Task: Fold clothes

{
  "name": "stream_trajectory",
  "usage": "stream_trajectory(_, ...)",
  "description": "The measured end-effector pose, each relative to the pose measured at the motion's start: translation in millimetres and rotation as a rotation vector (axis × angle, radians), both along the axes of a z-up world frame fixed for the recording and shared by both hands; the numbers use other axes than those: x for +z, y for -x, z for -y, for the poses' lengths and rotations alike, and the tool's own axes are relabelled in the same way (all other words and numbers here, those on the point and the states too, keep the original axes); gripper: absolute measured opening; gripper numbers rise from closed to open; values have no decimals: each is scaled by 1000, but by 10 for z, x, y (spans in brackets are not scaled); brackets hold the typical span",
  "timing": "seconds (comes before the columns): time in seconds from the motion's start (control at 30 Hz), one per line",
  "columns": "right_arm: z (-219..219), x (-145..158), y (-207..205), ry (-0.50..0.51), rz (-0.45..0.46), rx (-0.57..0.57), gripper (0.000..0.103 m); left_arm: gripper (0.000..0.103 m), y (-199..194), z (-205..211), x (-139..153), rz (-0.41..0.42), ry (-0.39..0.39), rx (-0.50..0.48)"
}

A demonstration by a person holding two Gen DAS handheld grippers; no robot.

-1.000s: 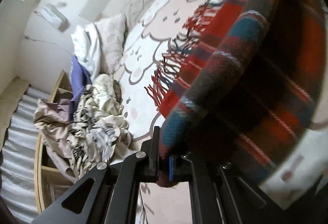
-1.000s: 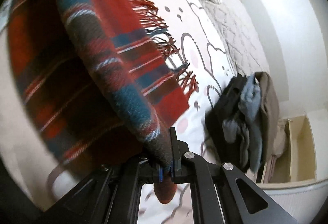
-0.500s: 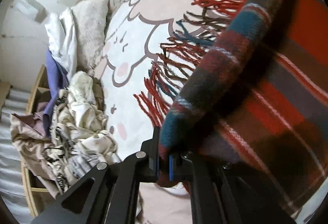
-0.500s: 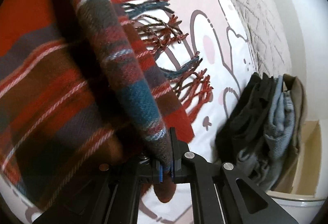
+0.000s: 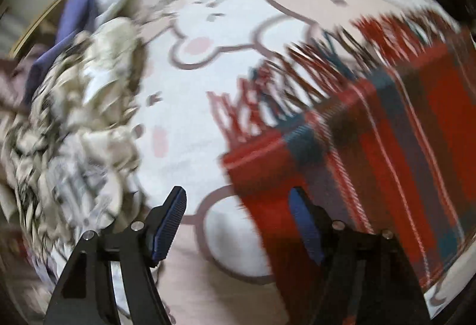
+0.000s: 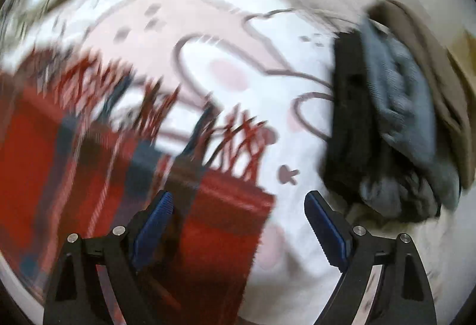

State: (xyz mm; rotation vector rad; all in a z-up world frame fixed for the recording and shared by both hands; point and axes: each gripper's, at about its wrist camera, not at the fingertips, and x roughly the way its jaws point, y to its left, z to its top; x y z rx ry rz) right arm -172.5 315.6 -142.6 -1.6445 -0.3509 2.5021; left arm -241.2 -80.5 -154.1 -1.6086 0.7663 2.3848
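A red plaid scarf [image 5: 386, 146] with fringed ends lies flat on the cartoon-print bed sheet [image 5: 226, 36]. In the left wrist view its near corner lies below and between the jaws of my left gripper [image 5: 238, 206], which are opening, pads off the cloth. In the right wrist view the scarf [image 6: 74, 176] fills the lower left, and its right corner lies under my right gripper [image 6: 239, 204], whose jaws are also opening and grip nothing. Both views are blurred by motion.
A crumpled heap of pale printed clothes [image 5: 74, 131] sits left of the scarf, with a purple garment [image 5: 74, 15] behind it. A stack of dark and grey folded clothes [image 6: 392, 122] lies on the sheet [image 6: 226, 36] to the right.
Both grippers let go of the scarf's folded edge and opened wide. The scarf now lies flat on the sheet, and both views have swung over it.
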Motion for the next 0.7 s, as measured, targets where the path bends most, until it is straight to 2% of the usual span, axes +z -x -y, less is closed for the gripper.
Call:
stream_trajectory(0.07, -105, 180, -132, 65, -71, -75, 87, 71, -67, 96, 124, -24, -36, 37)
stream_trajectory(0.1, -151, 236, -204, 105, -93, -95, 80, 71, -124, 105, 185, -36, -61, 45)
stream_trajectory(0.13, -137, 263, -312, 146, -103, -105, 58, 71, -185, 92, 238, -46, -88, 45)
stream_trajectory(0.17, -120, 288, -422, 186, -113, -114, 48, 71, -250, 56, 281, -52, -119, 42)
stream_trajectory(0.23, 12, 254, -638, 281, -128, -113, 42, 71, -371, -95, 322, -44, -201, 42)
stream_trajectory(0.37, 649, 145, -1070, 388, -149, -43, 41, 71, -585, -501, 231, 14, -320, 52)
stream_trajectory(0.5, 1346, -18, -1413, 423, -198, 64, 41, 71, -1069, -885, 133, 14, -393, 37)
stream_trajectory(0.63, 1808, -195, -1604, 390, -243, 117, 41, 71, -1564, -928, 8, -72, -361, 121)
stream_trajectory(0.7, 1940, -295, -1624, 373, -252, 140, 41, 71, -1730, -901, -62, -124, -306, 162)
